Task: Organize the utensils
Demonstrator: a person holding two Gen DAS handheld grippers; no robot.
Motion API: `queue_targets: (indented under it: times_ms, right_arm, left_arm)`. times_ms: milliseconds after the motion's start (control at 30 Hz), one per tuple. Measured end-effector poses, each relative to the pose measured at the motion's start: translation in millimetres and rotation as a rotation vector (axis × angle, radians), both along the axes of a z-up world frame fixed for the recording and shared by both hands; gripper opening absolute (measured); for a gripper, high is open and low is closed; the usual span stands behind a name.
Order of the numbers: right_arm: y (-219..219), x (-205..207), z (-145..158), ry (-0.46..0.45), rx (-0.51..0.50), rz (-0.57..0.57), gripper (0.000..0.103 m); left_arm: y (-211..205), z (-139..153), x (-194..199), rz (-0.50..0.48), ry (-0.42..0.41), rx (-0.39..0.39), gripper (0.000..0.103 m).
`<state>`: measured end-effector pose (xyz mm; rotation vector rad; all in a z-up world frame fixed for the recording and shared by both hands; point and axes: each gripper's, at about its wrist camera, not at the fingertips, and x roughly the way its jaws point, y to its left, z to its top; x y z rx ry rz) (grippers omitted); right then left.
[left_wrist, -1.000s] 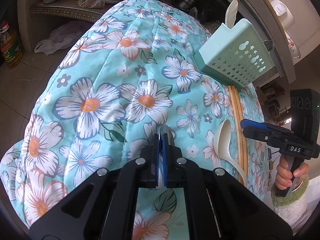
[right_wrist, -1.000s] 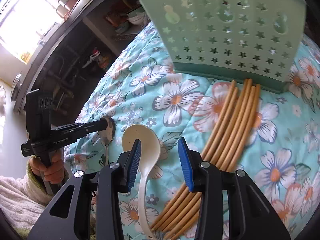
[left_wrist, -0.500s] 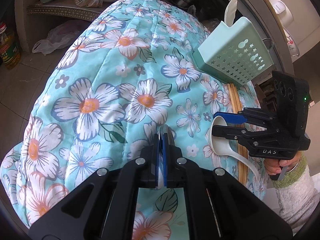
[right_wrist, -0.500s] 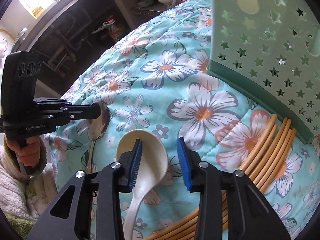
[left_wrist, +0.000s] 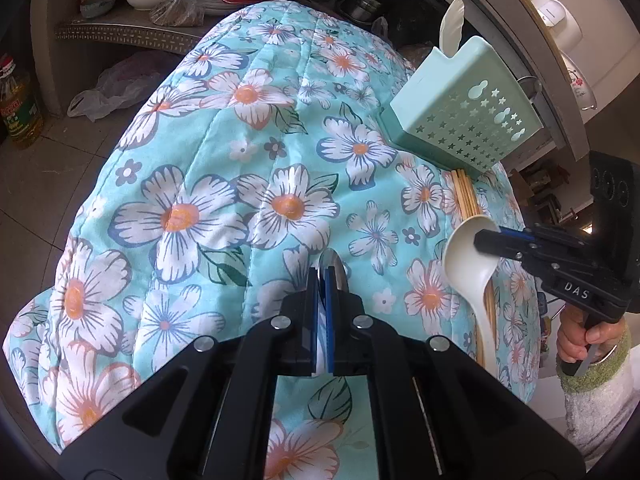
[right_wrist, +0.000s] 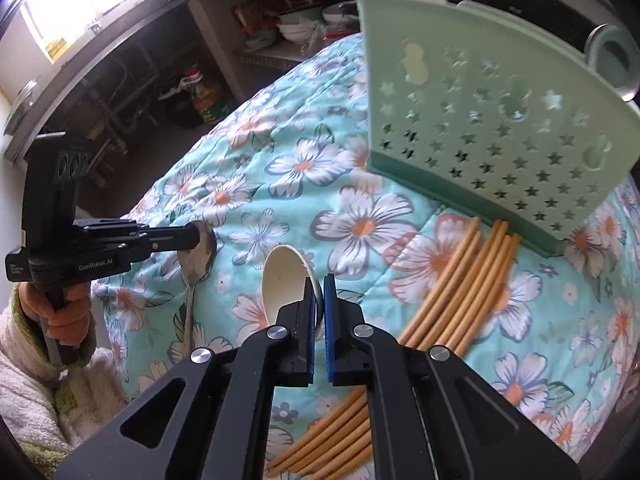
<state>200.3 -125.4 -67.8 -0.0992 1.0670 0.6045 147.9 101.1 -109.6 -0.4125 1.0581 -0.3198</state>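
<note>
Right wrist: right gripper (right_wrist: 319, 300) clamps cream plastic spoon (right_wrist: 286, 276); left gripper (left_wrist: 324, 286) clamps steel spoon (right_wrist: 196, 248). Bamboo chopsticks (right_wrist: 452, 284) lie at quilt's right edge, outside green perforated holder (right_wrist: 492, 140); most left.

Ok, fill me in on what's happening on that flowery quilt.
A person is sorting utensils with two handheld grippers. The right gripper is shut on the rim of the cream spoon; the left gripper is shut on the metal spoon. Wooden chopsticks lie loose before the green holder, where one white utensil already stands.

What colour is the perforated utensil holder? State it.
Pale mint green utensil holder, clearest in the right wrist view.
</note>
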Motion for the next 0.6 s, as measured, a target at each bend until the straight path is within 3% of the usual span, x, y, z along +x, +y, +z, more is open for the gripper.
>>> queue_targets:
  times_ms: [167, 333, 600]
  right_arm:
    - [-37, -9, 43, -0.127, 0.029, -0.125, 0.004]
    - [-74, -12, 100, -0.312, 0.044, -0.274, 0.004]
    - [-120, -6, 160, -0.5, 0.13, -0.446, 0.004]
  left_arm:
    - [2, 16, -5, 0.011, -0.042, 0.003, 0.001]
    - [-1, 42, -10, 0.02, -0.107, 0.022, 0.001]
    - [-8, 101, -4, 0.041, -0.267, 0.054, 0.001]
